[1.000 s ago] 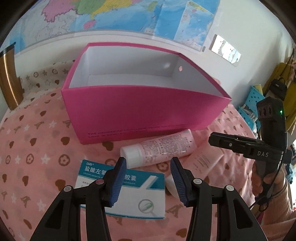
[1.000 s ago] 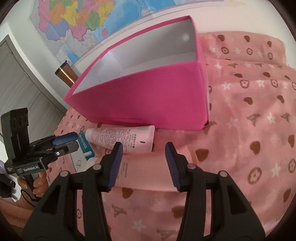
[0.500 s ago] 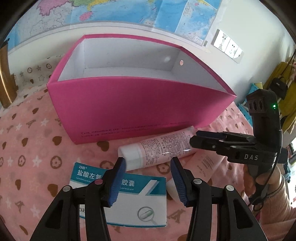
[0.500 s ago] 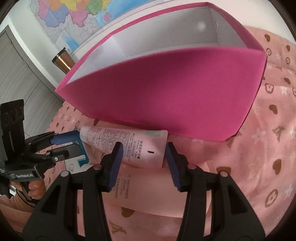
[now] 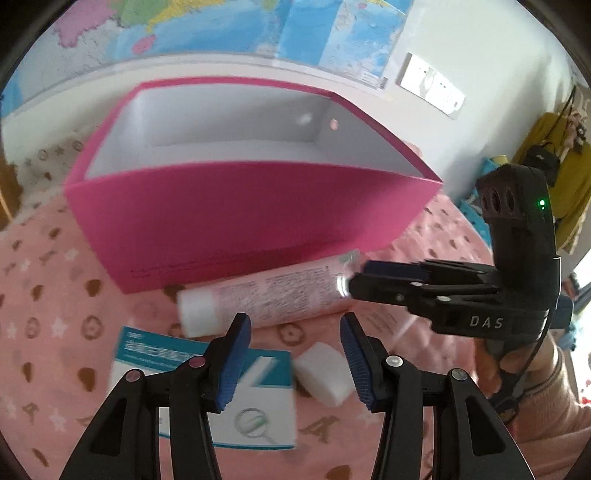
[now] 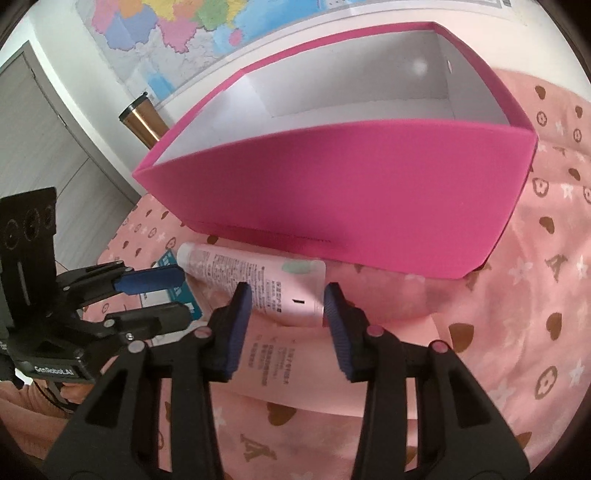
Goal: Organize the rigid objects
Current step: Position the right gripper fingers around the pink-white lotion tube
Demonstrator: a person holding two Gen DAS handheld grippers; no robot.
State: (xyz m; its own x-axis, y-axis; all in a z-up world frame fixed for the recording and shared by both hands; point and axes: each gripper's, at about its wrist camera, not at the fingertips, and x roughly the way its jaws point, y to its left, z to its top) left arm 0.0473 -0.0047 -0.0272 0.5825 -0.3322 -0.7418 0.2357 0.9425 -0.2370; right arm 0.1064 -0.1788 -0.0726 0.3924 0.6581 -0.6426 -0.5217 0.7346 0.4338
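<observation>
An open pink box (image 5: pixel 236 221) with a white inside stands on the pink cloth; it also shows in the right wrist view (image 6: pixel 351 192). A pink tube (image 5: pixel 273 295) with a white cap lies along its front wall, also in the right wrist view (image 6: pixel 255 277). A second pink tube (image 6: pixel 280 365) lies nearer, its white cap (image 5: pixel 323 373) in the left wrist view. A white-and-teal medicine box (image 5: pixel 207 391) lies at the front left. My left gripper (image 5: pixel 295 358) is open above the medicine box and cap. My right gripper (image 6: pixel 288 325) is open, its fingers either side of the first tube's flat end.
A bronze tumbler (image 6: pixel 142 123) stands at the wall left of the pink box. A map (image 5: pixel 236 26) hangs on the wall behind. A blue crate (image 5: pixel 476 210) and yellow clothes (image 5: pixel 554 162) are at the far right. The heart-patterned cloth (image 6: pixel 517 332) covers the surface.
My right gripper has moved in toward the first tube's flat end, now framing it. My left gripper has shifted closer over the medicine box and the white cap. Both stay open.
</observation>
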